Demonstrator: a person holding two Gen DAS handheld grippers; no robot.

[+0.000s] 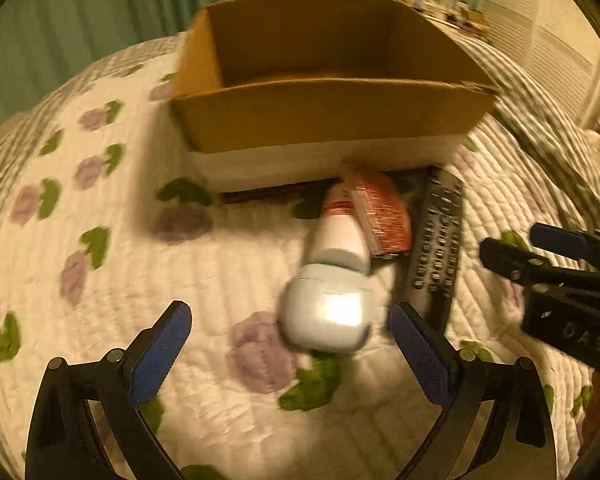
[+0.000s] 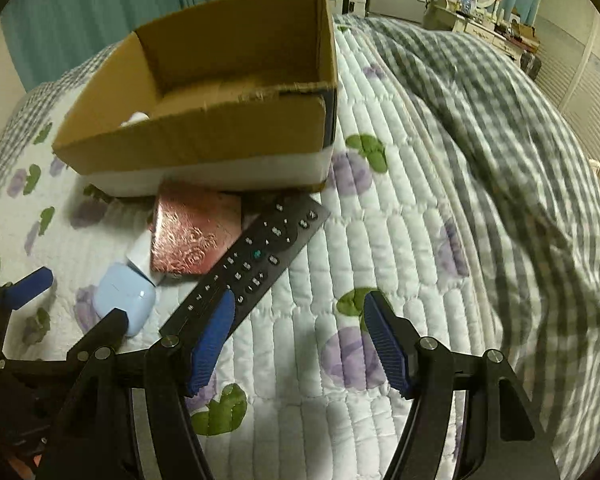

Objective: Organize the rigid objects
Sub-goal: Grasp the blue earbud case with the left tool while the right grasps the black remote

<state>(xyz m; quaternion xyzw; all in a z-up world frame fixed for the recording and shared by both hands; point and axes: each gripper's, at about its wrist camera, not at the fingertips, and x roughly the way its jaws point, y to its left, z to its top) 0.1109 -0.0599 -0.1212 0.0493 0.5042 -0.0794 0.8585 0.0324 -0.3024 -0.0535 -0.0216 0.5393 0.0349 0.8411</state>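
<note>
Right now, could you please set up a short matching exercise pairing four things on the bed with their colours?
Things:
1. cardboard box
2. remote control
3. earbud case
4. flat packet

Colours:
A. pale blue
B. reddish pink
C. brown
D. black

Pairs: 1-C, 2-D, 3-A, 4-B

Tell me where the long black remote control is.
The long black remote control lies on the floral quilt, right of the red patterned packet, before the cardboard box.
</note>
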